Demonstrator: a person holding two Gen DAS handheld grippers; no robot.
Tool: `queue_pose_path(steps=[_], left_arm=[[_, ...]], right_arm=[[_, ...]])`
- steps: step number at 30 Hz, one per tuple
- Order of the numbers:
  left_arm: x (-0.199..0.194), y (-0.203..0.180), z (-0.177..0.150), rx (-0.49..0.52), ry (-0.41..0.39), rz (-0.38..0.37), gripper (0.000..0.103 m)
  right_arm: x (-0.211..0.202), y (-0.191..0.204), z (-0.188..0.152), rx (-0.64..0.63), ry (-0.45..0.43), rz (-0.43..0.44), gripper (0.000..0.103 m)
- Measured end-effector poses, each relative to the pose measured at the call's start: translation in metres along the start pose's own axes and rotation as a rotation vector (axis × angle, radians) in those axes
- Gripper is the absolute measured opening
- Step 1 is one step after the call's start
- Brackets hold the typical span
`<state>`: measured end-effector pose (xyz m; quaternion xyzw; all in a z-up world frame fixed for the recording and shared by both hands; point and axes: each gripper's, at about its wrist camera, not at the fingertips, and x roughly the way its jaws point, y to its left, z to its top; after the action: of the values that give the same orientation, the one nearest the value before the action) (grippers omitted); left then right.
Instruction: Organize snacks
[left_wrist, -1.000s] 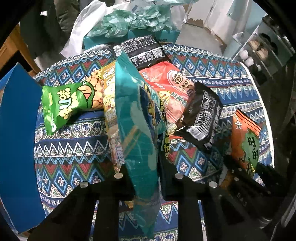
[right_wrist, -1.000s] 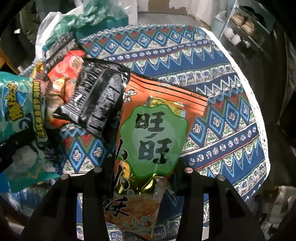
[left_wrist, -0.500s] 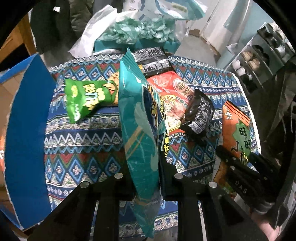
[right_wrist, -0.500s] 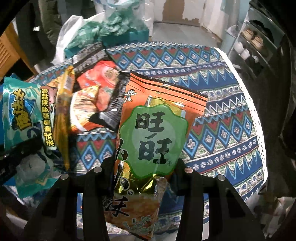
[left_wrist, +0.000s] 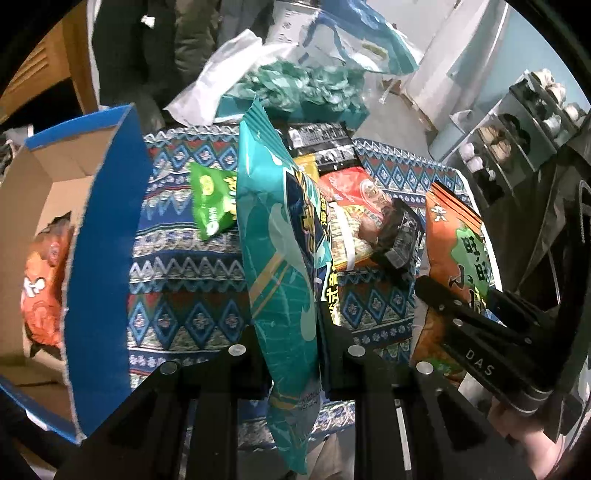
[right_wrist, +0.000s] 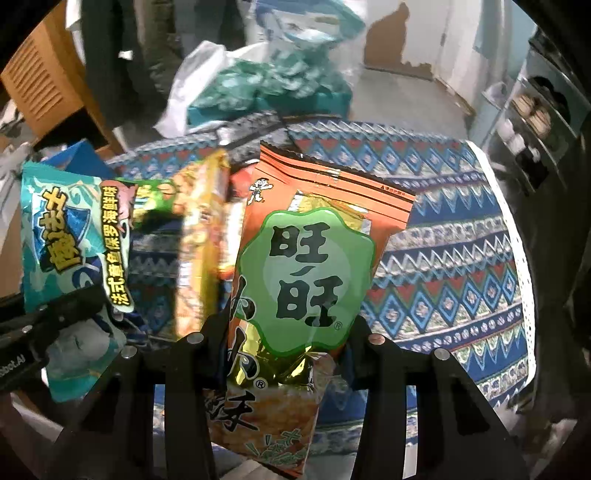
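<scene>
Both hands loaded. Left gripper (left_wrist: 291, 350): jaws pinched tight on the teal snack bag (left_wrist: 280, 236), held edge-on, centre of the left wrist frame, clear above the bench (left_wrist: 184, 266). Right gripper (right_wrist: 280, 336): jaws part-open but clamped on the lower half of the orange snack bag (right_wrist: 314, 258), centre frame, face toward the lens, also off the cloth.

Step, as we judge it: carry both bags to the blue cardboard box (left_wrist: 103, 240) at the left of the left wrist frame. To do it well, we lift each bag above the near wall before crossing, drop the teal one first, and keep the orange one from fouling it.

Box: open top, brown inside, one orange packet (left_wrist: 42, 269) already lying in it; the rest of its floor is hidden.

Loose on the bench: green packet (left_wrist: 210, 201), red packet (left_wrist: 354, 192), black packet (left_wrist: 400, 236).
</scene>
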<state>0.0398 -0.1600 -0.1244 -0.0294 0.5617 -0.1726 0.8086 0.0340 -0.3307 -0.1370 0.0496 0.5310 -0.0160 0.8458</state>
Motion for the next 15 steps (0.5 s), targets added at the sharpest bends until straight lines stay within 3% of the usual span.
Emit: queue_pose_path(steps=[15], left_arm=[[-0.051, 0.053, -0.009, -0.044, -0.091, 0.016, 0.019]], right_arm=[[-0.027, 0.073, 0.017, -0.108, -0.041, 0.11, 0.043]])
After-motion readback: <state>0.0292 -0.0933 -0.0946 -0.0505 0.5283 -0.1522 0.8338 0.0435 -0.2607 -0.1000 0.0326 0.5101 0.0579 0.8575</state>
